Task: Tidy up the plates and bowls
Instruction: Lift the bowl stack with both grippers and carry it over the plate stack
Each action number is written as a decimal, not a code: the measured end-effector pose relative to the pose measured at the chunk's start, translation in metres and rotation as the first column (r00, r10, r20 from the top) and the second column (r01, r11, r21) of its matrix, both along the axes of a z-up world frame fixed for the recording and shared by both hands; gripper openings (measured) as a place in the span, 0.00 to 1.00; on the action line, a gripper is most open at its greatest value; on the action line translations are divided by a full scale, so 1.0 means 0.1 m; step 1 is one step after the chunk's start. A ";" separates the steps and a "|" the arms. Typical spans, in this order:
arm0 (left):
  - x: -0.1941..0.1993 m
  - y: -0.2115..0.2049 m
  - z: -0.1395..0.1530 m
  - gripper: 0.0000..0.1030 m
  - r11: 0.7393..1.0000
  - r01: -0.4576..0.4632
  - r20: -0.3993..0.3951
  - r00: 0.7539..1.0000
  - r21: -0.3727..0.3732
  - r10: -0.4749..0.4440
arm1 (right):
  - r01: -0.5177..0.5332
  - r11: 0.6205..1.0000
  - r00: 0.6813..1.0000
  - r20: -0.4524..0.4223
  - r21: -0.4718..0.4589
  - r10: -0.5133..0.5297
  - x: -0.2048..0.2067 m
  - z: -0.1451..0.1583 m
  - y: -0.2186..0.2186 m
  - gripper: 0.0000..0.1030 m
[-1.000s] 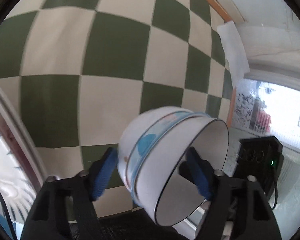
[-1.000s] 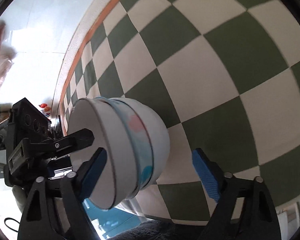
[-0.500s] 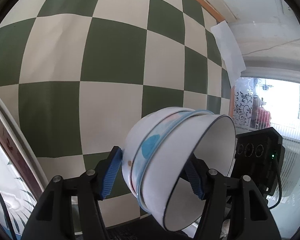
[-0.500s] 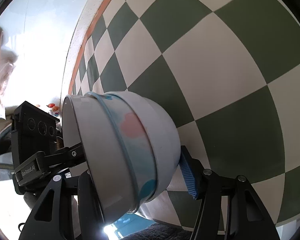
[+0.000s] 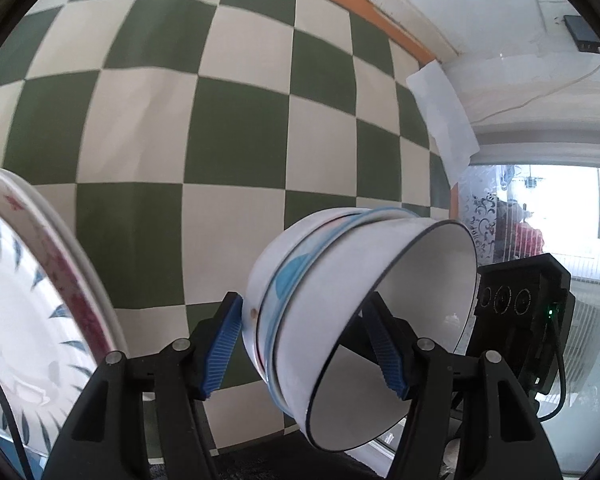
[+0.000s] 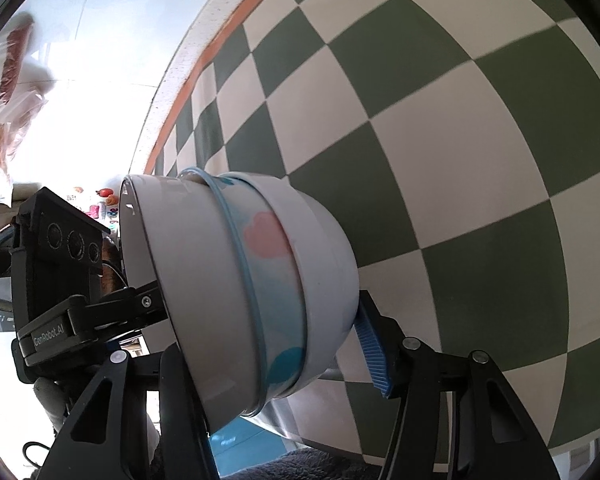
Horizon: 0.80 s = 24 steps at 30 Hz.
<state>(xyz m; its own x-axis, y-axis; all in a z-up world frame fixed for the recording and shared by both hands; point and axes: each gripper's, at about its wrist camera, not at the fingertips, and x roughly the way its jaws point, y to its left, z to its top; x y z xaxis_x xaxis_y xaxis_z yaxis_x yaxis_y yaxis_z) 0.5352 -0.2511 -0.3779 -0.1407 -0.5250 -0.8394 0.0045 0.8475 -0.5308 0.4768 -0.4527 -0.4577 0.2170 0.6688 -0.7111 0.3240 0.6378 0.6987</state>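
Both grippers clamp the tilted stack of bowls (image 5: 352,320) together: left gripper (image 5: 308,354) and right gripper (image 6: 276,348) grasping opposite sides, mouth toward the left gripper's right finger.

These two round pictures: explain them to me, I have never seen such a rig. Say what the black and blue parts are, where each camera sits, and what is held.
There is no robot here. A person holds a hand tool in each hand, each ending in a two-finger claw with blue pads, and a fisheye camera on each tool looks out along its fingers.

In the left-hand view, the left claw grips a stack of nested bowls, tipped on its side. In the right-hand view, the right claw has just been closing on the same stack, and both now pinch it.

Below is a green and cream checked surface. A patterned plate shows at the left edge.
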 end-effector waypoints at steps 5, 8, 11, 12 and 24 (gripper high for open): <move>0.01 0.18 0.22 0.58 1.000 -0.031 0.029 0.999 -0.005 0.031 | -0.030 1.000 0.999 0.028 0.000 0.030 0.07 0.19 0.09 0.55; 0.00 0.35 0.35 0.58 0.998 -0.060 0.050 0.997 0.001 0.060 | -0.061 0.998 0.997 0.045 0.002 0.061 0.17 0.30 0.24 0.55; -0.02 0.57 0.47 0.58 0.996 -0.094 0.072 0.993 0.010 0.093 | -0.101 0.995 0.993 0.062 0.001 0.101 0.26 0.40 0.42 0.55; -0.03 0.64 0.49 0.58 0.994 -0.106 0.076 0.992 0.013 0.105 | -0.115 0.993 0.991 0.067 0.002 0.114 0.29 0.43 0.49 0.55; -0.24 1.75 0.56 0.58 0.944 -0.321 0.095 0.945 0.071 0.314 | -0.345 0.938 0.936 0.093 0.038 0.340 0.53 0.49 1.60 0.54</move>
